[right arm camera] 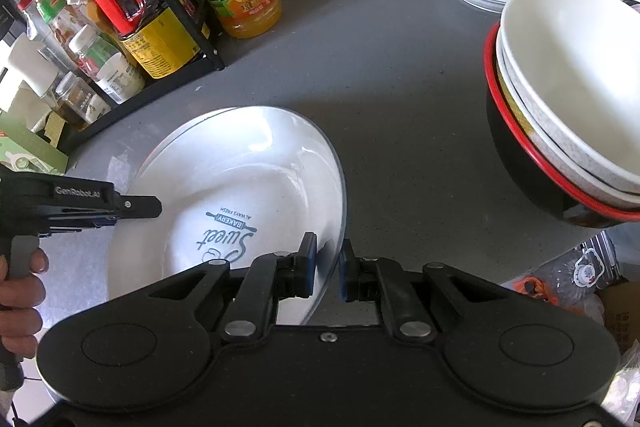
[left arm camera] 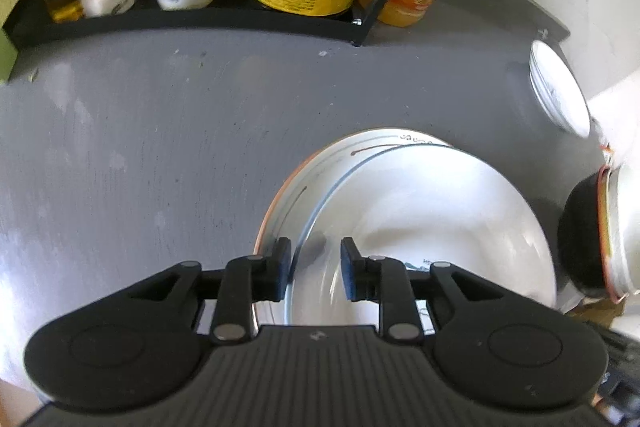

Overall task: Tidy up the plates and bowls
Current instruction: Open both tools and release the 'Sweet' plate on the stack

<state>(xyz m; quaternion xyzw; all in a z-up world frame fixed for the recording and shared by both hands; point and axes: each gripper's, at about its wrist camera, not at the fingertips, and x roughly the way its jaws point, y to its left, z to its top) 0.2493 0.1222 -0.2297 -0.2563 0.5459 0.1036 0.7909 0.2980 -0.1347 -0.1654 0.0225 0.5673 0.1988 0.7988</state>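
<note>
Stacking is in hand: the right gripper point(right arm camera: 328, 267) clamps the rim of the white plate point(right arm camera: 240, 187), tilted over the plate below point(left arm camera: 304, 179), while the left gripper point(left arm camera: 314, 269) straddles the opposite rim, fingers apart; next, in my judgement, level and release.

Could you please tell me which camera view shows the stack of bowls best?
The right wrist view: the stack of bowls shows nearly whole, white bowls nested in a black, red-rimmed one. The left wrist view catches only a blurred sliver of it at the right edge.
</note>
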